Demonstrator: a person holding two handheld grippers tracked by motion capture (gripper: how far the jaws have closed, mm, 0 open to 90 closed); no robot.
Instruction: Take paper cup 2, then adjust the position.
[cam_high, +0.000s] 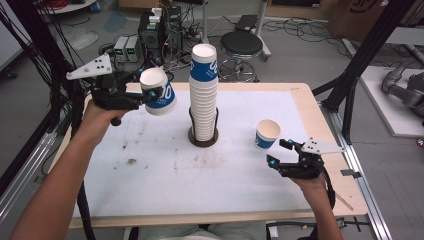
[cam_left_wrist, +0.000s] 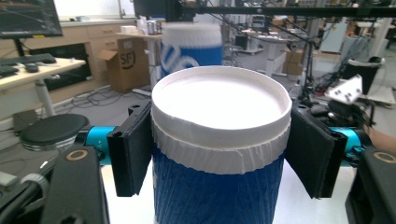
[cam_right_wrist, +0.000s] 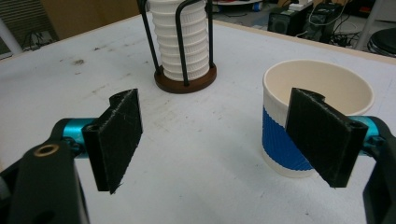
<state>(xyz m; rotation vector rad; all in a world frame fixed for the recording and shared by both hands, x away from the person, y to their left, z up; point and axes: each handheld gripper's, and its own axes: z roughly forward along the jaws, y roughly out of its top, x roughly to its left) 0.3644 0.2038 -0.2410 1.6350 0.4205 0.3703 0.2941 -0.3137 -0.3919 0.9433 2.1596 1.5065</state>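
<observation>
left claw (cam_high: 150, 95) grips paper cup (cam_high: 159, 92), left of cup stack (cam_high: 203, 95) | right claw (cam_high: 284, 152) open, right of stack | set cup upright on bench (cam_high: 150, 170), clear of stack

The held cup (cam_high: 158, 92) is white with a blue ribbed band and white lettering. The stacked cups (cam_high: 203, 97) are white, the top one banded blue, in a black wire holder (cam_right_wrist: 185, 42) on a dark brown base. The standing cup (cam_high: 267, 134) is cream inside, blue outside. The worktop (cam_high: 165, 170) is white, speckled with dark stains, edged in pale wood. Both tongs (cam_high: 287, 152) are black with turquoise fittings.
</observation>
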